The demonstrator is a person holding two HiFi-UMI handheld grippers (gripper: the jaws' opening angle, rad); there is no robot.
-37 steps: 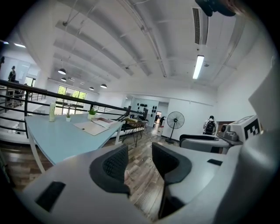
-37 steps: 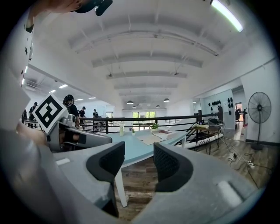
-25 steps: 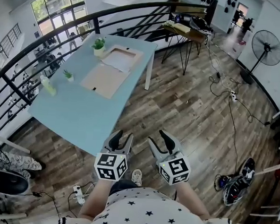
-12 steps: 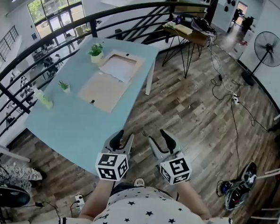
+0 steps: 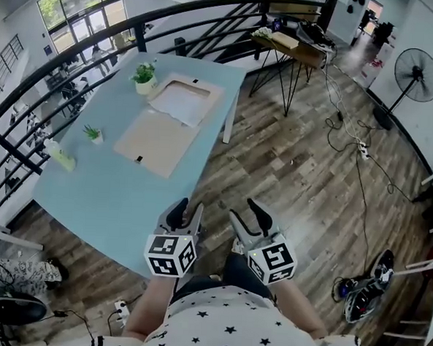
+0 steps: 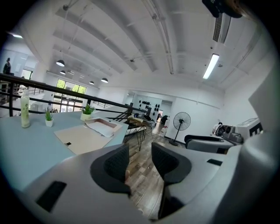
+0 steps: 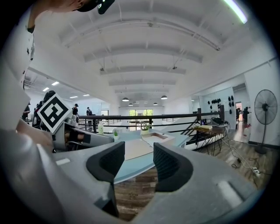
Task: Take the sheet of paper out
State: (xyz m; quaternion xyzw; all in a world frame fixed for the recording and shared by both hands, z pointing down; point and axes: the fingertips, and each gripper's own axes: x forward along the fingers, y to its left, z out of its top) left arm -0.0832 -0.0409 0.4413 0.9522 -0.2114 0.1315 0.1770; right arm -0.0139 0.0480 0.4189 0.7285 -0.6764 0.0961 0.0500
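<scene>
At the far end of the light blue table point(image 5: 106, 191) lies a flat open cardboard box point(image 5: 160, 132), its lid folded out flat toward me. In its tray rests the white sheet of paper point(image 5: 181, 101). Both grippers hover close to my body, over the table's near corner and the wooden floor, far short of the box. The left gripper point(image 5: 185, 212) is open and empty, and so is the right gripper point(image 5: 249, 213). The left gripper view has the box point(image 6: 103, 127) well beyond the left gripper point(image 6: 139, 162). Past the right gripper point(image 7: 139, 162), the box point(image 7: 158, 138) appears in the distance.
Two small potted plants point(image 5: 143, 75) point(image 5: 92, 133) and a pale green bottle point(image 5: 59, 154) stand along the table's left side. A black railing point(image 5: 77, 58) curves behind it. A wooden desk point(image 5: 290, 45), a standing fan point(image 5: 416, 75) and floor cables point(image 5: 360, 152) lie to the right.
The table has drawn slightly nearer and shifted left in the head view. Both grippers stay open in the same place before my body.
</scene>
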